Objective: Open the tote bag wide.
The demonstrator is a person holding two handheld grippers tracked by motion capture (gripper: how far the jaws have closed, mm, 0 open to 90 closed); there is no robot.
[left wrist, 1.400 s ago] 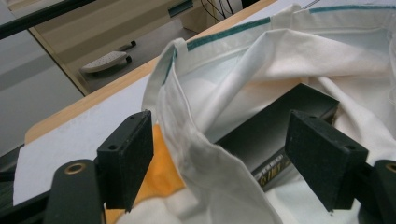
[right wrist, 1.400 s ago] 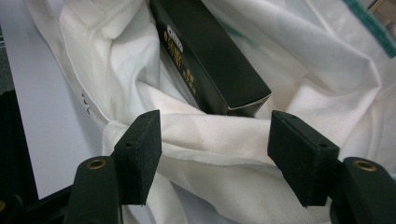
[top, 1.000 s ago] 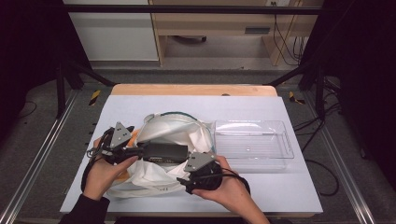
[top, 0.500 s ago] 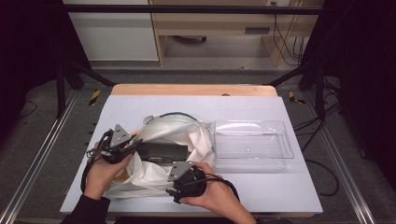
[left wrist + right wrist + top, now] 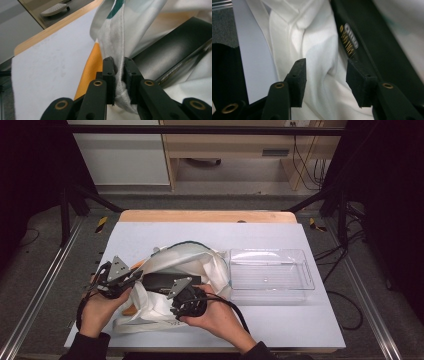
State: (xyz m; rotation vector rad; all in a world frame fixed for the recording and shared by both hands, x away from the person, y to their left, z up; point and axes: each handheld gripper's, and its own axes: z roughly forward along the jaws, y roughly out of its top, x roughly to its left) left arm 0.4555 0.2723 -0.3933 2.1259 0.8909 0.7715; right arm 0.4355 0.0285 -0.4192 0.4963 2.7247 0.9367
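High view: black box [image 5: 162, 281] sits in the white bag [image 5: 200, 265] — left jaws pinching its hem, right jaws spread.

White cloth [image 5: 322, 82] is bunching between the right gripper's [image 5: 325, 82] jaws, a black box [image 5: 372, 42] crowding its right jaw, bare table [image 5: 253, 57] lying open beyond its left.

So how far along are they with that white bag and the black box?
Early on, it seems. The black box lies at the mouth of the white bag, not clearly inside yet. The left gripper has just closed on the bag's seamed edge. The right gripper has been closing around a fold of the cloth, its pads not yet pressing. Getting the box in or out is still ahead; the clear tray holds nothing.
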